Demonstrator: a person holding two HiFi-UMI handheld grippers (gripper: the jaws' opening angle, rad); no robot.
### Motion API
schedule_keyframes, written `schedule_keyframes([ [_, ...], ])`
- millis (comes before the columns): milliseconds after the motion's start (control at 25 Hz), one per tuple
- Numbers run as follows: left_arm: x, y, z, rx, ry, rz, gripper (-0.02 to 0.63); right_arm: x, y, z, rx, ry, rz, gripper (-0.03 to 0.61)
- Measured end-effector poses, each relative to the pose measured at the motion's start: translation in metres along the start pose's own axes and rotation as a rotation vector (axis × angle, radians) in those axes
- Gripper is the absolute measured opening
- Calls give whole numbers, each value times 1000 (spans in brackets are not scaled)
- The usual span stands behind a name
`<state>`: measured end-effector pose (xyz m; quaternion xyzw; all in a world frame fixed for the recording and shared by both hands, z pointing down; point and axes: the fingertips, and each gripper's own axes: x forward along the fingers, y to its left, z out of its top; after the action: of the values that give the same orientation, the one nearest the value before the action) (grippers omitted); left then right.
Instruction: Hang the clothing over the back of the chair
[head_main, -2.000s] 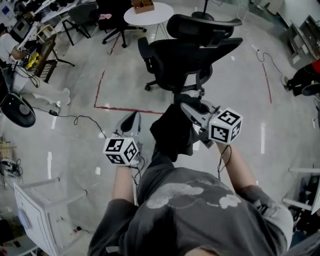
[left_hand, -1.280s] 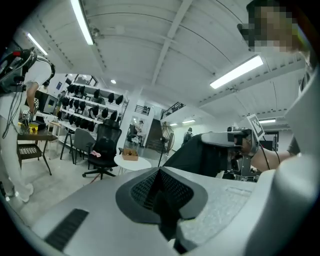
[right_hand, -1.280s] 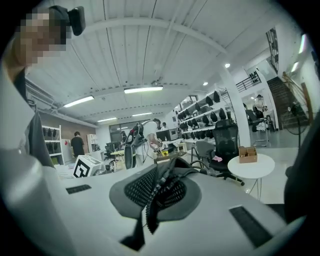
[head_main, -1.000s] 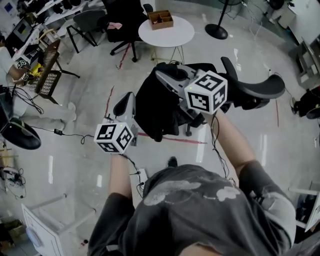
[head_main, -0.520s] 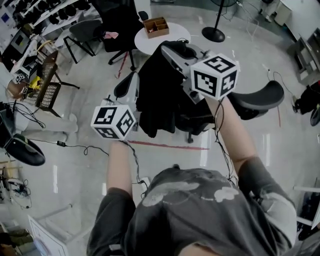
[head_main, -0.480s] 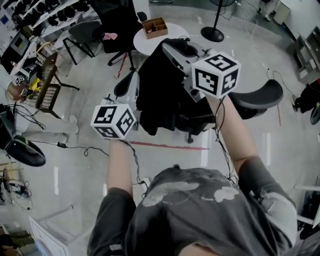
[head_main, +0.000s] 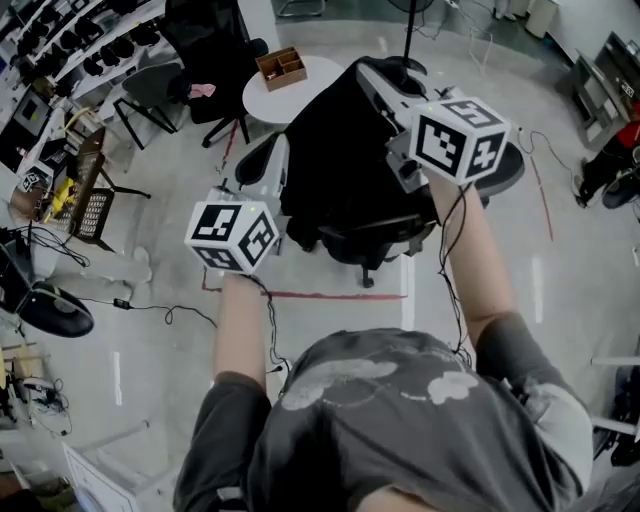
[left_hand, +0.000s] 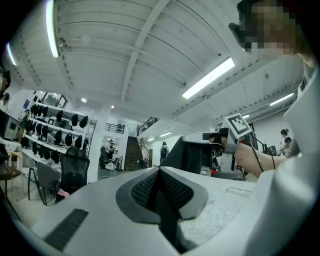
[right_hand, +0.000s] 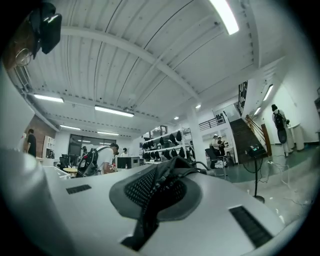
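Note:
A black garment (head_main: 335, 150) hangs from my right gripper (head_main: 372, 72), which is shut on its top edge. In the right gripper view the dark fabric (right_hand: 174, 163) is bunched between the closed pads of the right gripper (right_hand: 160, 187). The garment dangles above and in front of the black office chair (head_main: 368, 243), hiding most of it; part of the chair's back (head_main: 508, 163) shows past the marker cube. My left gripper (head_main: 272, 150) is beside the garment's left edge, pads together on nothing. In the left gripper view the left gripper (left_hand: 159, 182) is apart from the garment (left_hand: 187, 155).
A round white table (head_main: 300, 100) with a wooden box (head_main: 280, 67) stands behind the chair. Another black chair (head_main: 205, 40) is at the far left. A red tape line (head_main: 330, 295) and a cable (head_main: 150, 310) lie on the floor. A fan pole (head_main: 405, 30) stands behind.
Both grippers have risen and moved away from the person. The garment has been lifted with the right gripper and now hangs over the chair rather than in front of it.

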<state>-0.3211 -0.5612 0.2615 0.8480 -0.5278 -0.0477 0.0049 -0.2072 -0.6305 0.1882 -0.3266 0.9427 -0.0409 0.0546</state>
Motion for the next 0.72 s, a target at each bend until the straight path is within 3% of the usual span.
schedule_keyframes([
  [400, 19, -100, -4, 16, 9, -53, 2, -127, -61, 35, -30, -83, -130, -5],
  [720, 17, -166, -9, 37, 23, -71, 2, -186, -57, 17, -42, -74, -110, -5],
])
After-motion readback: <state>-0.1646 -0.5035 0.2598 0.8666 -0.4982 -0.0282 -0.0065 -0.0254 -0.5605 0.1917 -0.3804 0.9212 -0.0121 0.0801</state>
